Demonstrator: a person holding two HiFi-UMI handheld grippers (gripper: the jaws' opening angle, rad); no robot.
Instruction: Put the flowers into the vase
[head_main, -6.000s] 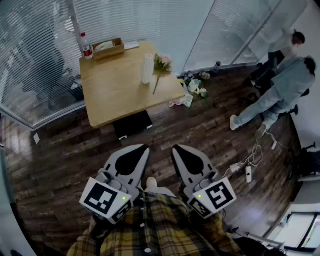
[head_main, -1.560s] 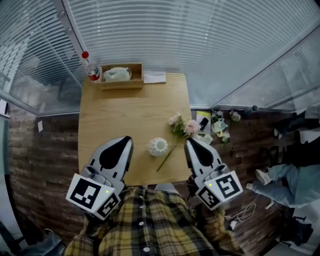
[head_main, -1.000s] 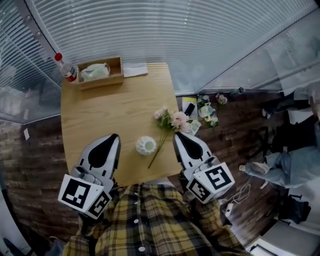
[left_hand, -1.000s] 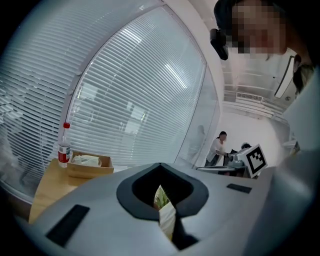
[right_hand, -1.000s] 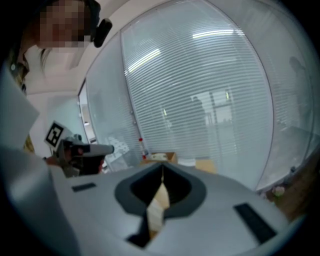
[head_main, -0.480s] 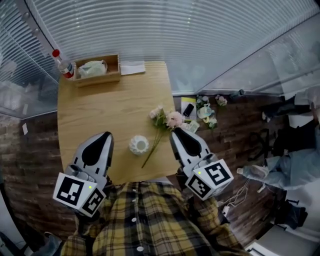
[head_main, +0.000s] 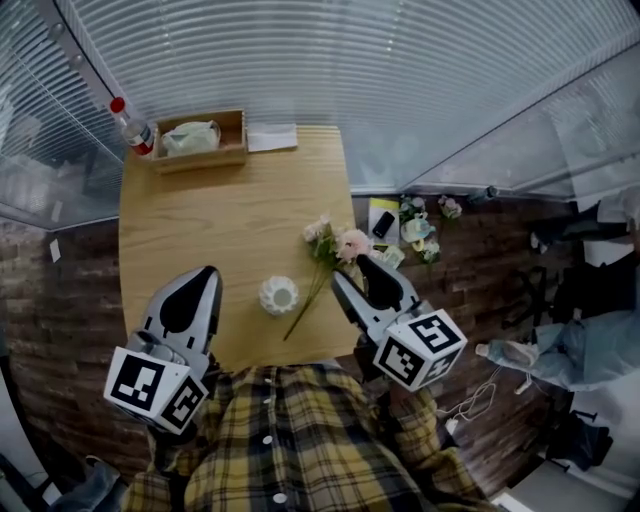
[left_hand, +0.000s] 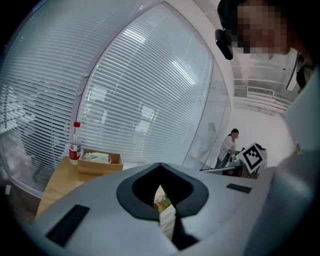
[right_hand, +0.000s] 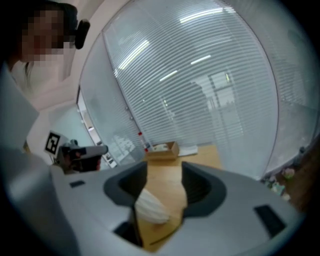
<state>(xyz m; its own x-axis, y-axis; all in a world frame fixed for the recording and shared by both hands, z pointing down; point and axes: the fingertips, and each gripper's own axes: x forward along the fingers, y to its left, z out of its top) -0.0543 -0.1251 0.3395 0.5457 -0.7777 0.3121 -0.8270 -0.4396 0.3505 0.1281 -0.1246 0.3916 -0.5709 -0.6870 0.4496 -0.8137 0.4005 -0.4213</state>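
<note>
Flowers: lying flat on table, not yet in vase. Blooms near right edge, stem slanting back toward near edge.

Vase: white, ribbed, upright on table, just left of lower stem, apart from it.

Right gripper: just right of stem, tips close to blooms, contact not discernible. Opening, spread wide, clamped on nothing. In right gripper view, only table top and vase seen through the gap.

Left gripper: over near left part of table, left of vase, well apart from flowers. Closed tip to tip, holding nothing.

Far end of table: cardboard box, red-capped bottle to its left, sheet of paper to its right.

Floor right of table: loose blooms scattered near the blinds.
</note>
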